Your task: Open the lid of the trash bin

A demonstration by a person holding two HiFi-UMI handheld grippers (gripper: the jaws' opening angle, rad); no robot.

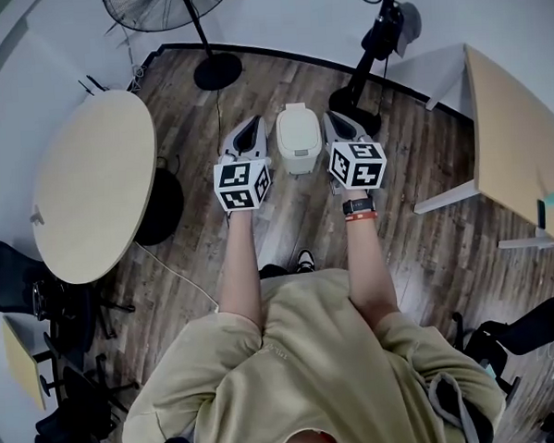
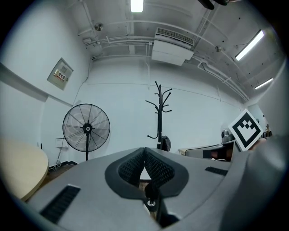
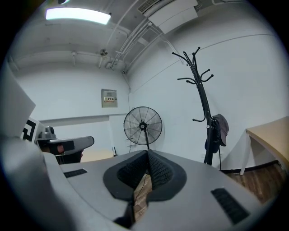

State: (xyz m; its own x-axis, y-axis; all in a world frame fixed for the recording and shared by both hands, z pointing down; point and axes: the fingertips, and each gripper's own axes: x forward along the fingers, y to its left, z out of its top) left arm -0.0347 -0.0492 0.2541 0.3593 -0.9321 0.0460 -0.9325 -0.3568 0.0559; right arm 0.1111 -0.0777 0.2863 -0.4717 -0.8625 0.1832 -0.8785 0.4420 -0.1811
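- White bin [image 1: 300, 164] sits on the wood floor [image 1: 427, 254] right in front of the person's feet, and its lid [image 1: 298, 130] looks shut from the head view, so nothing has been opened yet.
- Same view: the left gripper [image 1: 250, 127] hangs just beside the bin's left side and the right gripper [image 1: 335, 122] just beside its right side. Neither one is touching it as far as I can tell. My guess is they're bracketing the bin to line up, before one goes for the lid edge.
- Round table [image 1: 90, 189] is well off to the left, so it isn't in the way.
- Left gripper view: the jaws are pressed together at the tips with only a small gap lower down, and nothing is between them. The camera looks level across the room at a fan [image 2: 86, 127] and a coat stand [image 2: 159, 117], so the bin is below the frame. That fits a gripper held up high and not yet pointed at the lid.
- Right gripper view: same deal, with the pads [image 3: 156, 169] meeting at the tips and the gripper empty. The fan, the coat stand and the left gripper all show, with a sliver of floor between the jaws, but no bin.
- Closed tips would probably do for nudging or hooking a lid, but to pinch it they'd have to spread first.
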